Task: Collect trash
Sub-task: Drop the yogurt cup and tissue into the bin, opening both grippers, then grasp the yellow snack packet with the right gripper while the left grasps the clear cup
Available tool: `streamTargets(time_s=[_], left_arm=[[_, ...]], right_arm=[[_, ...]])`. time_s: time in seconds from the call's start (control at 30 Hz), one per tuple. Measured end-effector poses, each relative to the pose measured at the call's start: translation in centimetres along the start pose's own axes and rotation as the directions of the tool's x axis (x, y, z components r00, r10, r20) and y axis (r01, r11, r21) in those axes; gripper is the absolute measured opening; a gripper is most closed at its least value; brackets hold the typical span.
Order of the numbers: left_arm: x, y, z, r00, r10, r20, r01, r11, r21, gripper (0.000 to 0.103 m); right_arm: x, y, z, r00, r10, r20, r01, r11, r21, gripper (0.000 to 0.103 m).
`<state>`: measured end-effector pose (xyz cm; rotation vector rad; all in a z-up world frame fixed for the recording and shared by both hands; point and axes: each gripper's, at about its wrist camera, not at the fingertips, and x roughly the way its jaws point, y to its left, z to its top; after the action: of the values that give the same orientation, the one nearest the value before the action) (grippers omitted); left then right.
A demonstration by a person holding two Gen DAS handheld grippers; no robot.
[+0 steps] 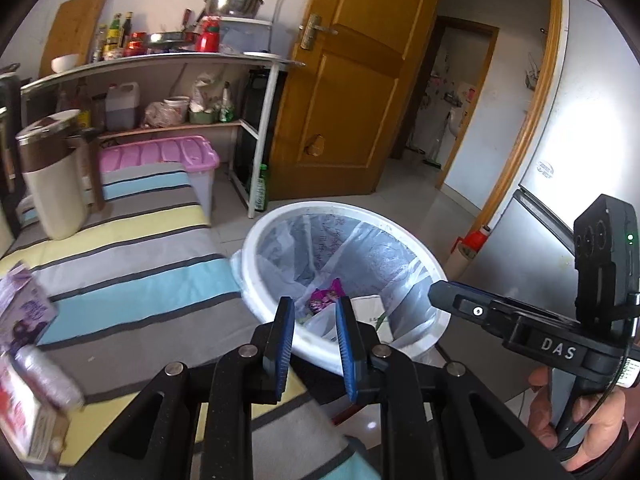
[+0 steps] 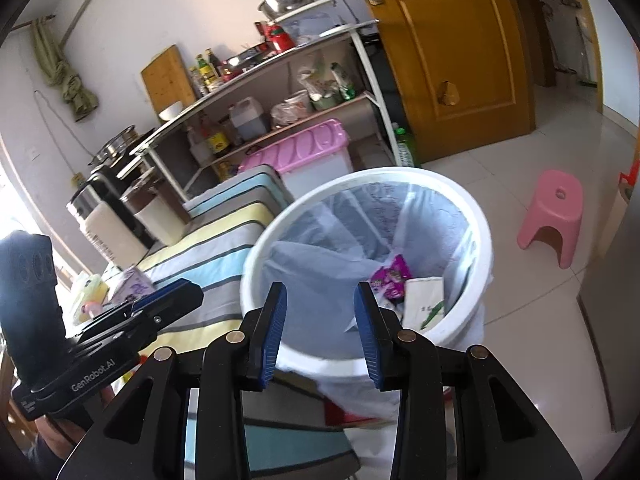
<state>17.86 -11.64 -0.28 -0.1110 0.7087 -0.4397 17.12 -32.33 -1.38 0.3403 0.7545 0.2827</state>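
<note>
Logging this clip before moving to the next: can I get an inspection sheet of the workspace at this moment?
Surface: striped cloth covers the table beside the bin.
Job's things: white trash bin with clear liner, holding a purple wrapper and a white carton.
Clutter: purple packet and a red-and-white box at the table's left edge.
Grippers: left gripper and right gripper both open, nothing between the fingers, both aimed at the bin.
Cables: thin wire by the hand holding the right gripper.
Surroundings: kitchen shelf, pink-lidded box, wooden door, pink stool.
</note>
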Motion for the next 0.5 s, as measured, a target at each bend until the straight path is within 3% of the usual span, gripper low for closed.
streamTargets(time_s=[0.23, 0.33, 0.5], left_arm=[[-4.0, 1.9, -1.7, 0.996, 0.077, 0.035, -0.076, 0.997, -0.028, 0.021], [-5.8, 2.7, -2.6, 0.992, 0.118, 0.049, -0.116, 0.993, -0.033, 0.021], [-8.6, 4.5, -4.1, 0.981, 0.184, 0.061, -0.18, 0.982, -0.059, 0.021]], right_arm=[[-0.9, 3.7, -1.6, 0.998, 0.06, -0.016, -0.061, 0.996, -0.069, 0.037], [-1.0, 5.2, -2.4, 0.996, 0.09, -0.03, -0.092, 0.991, -0.102, 0.05], [-0.6, 7.7, -3.6, 0.99, 0.129, -0.063, -0.137, 0.981, -0.137, 0.051]])
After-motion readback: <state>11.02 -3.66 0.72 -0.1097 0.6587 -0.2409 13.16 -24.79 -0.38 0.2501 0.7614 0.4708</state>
